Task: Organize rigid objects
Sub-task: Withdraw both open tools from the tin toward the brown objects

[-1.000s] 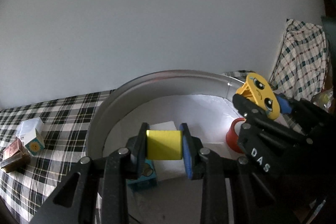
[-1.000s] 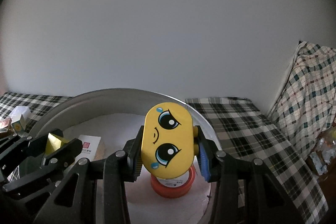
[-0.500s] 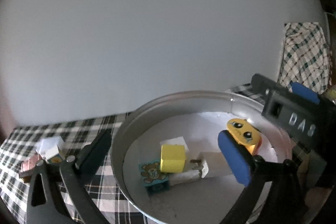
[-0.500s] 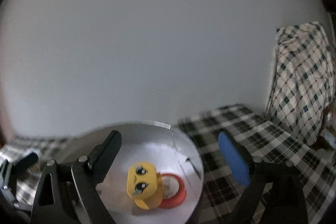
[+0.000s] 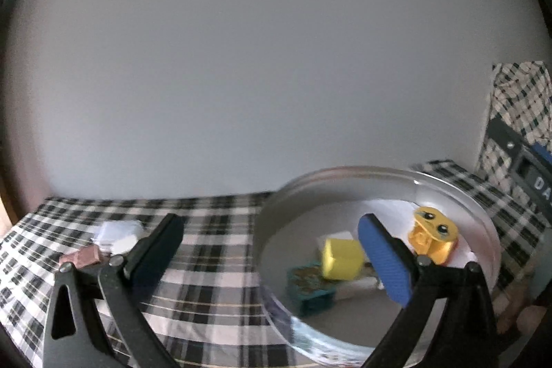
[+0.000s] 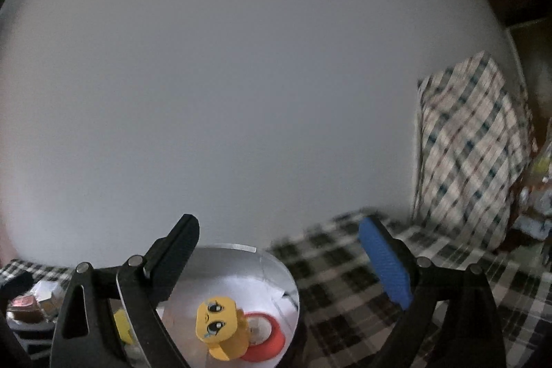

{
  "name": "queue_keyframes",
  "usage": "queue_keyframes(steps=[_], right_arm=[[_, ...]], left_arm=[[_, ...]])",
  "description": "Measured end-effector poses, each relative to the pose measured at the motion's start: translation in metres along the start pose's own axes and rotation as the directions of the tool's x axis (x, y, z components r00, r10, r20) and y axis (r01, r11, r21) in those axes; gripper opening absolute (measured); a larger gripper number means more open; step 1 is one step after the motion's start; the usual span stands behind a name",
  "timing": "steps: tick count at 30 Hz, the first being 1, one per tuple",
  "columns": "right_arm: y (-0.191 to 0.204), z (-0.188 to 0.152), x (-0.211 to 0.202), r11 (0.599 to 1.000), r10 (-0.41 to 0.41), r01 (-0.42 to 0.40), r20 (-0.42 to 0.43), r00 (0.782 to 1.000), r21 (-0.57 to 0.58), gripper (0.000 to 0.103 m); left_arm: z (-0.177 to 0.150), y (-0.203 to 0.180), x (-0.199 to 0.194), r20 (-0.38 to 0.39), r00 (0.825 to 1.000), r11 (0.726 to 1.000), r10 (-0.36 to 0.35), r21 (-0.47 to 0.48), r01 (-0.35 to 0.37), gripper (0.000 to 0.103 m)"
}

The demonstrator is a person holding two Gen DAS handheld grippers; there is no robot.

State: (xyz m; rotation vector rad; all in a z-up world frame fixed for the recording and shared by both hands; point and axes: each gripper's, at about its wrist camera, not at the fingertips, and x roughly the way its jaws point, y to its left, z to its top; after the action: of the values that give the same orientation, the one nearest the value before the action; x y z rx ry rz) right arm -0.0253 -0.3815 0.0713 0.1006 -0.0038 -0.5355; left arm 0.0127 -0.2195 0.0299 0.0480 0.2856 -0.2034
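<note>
Yellow block [image 5: 341, 259] and face toy [image 6: 220, 330] lie in our silver basin [image 5: 345, 175]; both tools, left tool [image 5: 269, 254] and right tool [image 6: 293, 261], have just opened and hold nothing. Loose pieces [image 5: 115, 235] wait towards the bench's left edge, nearer our left tool.

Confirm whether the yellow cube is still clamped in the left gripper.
No: the yellow cube lies in the metal basin, clear of the open left gripper.
</note>
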Motion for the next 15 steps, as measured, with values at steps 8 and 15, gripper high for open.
queue_keyframes(steps=[8,15], right_arm=[[0.008,0.001,-0.019,0.999,-0.032,0.032,0.066,0.997,-0.007,0.096],[0.006,0.000,-0.040,0.996,-0.084,0.084,0.137,0.987,0.004,0.102]], left_arm=[[-0.002,0.010,-0.018,0.102,0.994,0.998,0.046,0.032,-0.049,0.102],[-0.004,0.027,-0.017,0.059,0.998,1.000,0.029,0.002,-0.029,0.103]])
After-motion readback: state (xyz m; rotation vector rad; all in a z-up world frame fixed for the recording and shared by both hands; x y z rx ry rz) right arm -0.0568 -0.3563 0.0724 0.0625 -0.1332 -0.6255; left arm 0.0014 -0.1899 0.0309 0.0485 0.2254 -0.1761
